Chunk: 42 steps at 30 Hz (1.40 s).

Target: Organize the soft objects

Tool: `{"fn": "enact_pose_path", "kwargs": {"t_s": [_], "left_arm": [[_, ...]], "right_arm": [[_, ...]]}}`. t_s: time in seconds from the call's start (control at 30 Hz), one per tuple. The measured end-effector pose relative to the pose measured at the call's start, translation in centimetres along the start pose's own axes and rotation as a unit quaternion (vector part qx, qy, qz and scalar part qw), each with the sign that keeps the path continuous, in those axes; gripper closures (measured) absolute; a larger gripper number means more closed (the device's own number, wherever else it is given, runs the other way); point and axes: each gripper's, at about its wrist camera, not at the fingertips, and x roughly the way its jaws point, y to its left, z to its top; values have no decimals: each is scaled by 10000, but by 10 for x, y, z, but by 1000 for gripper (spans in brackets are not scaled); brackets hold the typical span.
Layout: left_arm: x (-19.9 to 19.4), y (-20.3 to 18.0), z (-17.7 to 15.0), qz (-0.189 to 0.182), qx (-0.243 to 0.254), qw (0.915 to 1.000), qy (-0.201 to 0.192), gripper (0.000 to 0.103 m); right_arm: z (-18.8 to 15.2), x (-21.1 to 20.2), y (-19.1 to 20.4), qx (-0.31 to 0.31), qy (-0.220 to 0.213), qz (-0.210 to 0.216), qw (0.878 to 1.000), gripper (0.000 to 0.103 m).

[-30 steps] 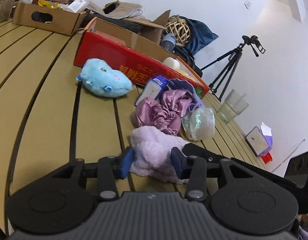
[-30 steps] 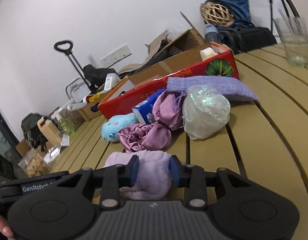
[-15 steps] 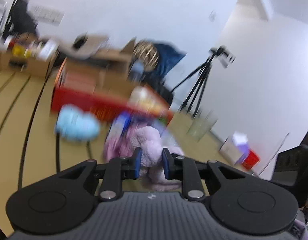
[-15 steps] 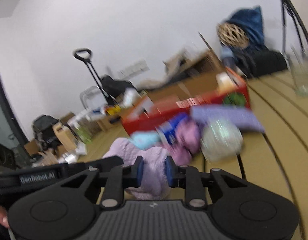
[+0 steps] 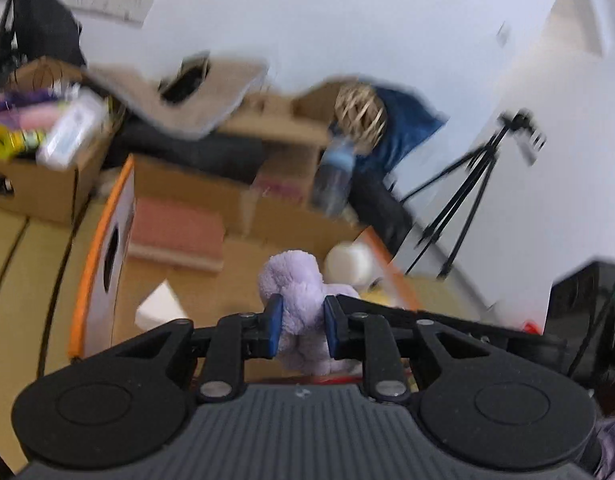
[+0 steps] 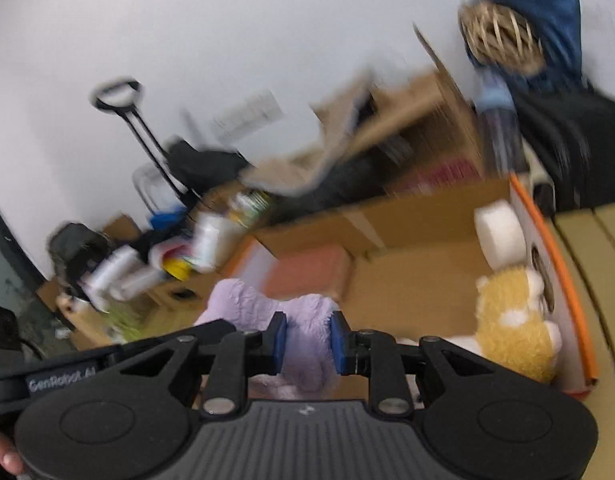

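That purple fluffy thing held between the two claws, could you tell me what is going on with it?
A person is tidying soft things with two handheld claws. Both the left claw and the right claw are shut on the purple plush cloth, holding it up over the open cardboard box. A yellow plush toy and a white foam roll already lie in the box. The cloth has not been let go.
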Motion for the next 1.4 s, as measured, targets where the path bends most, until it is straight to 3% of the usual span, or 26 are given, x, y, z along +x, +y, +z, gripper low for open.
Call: {"fn": "enact_pose_path", "kwargs": {"t_s": [0.1, 0.13, 0.23, 0.4, 0.57, 0.73, 0.97, 1.1, 1.17, 1.33, 1.4], "left_arm": [[16, 6, -15, 198, 272, 9991, 257, 79], [18, 6, -19, 149, 376, 9987, 309, 74], [12, 4, -21, 248, 515, 9982, 181, 59], [-18, -6, -6, 378, 667, 9970, -100, 55], [-84, -27, -4, 634, 1037, 9916, -434, 45], [-165, -56, -23, 962, 1641, 9775, -913, 31], [-243, -100, -45, 1047, 1848, 9678, -1351, 25], [-283, -114, -88, 1109, 1964, 9599, -1666, 17], [-301, -122, -121, 1140, 2037, 9553, -1815, 15], [-347, -127, -222, 1119, 1940, 9513, -2120, 4], [-359, -123, -259, 1177, 1871, 9542, -2015, 2]], "right_arm": [[-8, 24, -5, -379, 392, -593, 9967, 80], [-12, 28, -3, -578, 411, -820, 9941, 79], [-20, 34, 1, -787, 562, -884, 9914, 76], [-11, 17, 16, -968, 456, -1041, 9888, 73], [5, -53, 43, -1072, -92, -898, 9901, 63], [3, -142, 69, -1402, -685, -960, 9831, 48], [-22, -219, 103, -1411, -1170, -868, 9792, 47], [-66, -259, 121, -1713, -1512, -886, 9695, 30], [-101, -278, 126, -1848, -1700, -948, 9633, 28], [-208, -323, 133, -1887, -1871, -859, 9602, 23], [-256, -338, 130, -1933, -1844, -886, 9596, 18]]}}
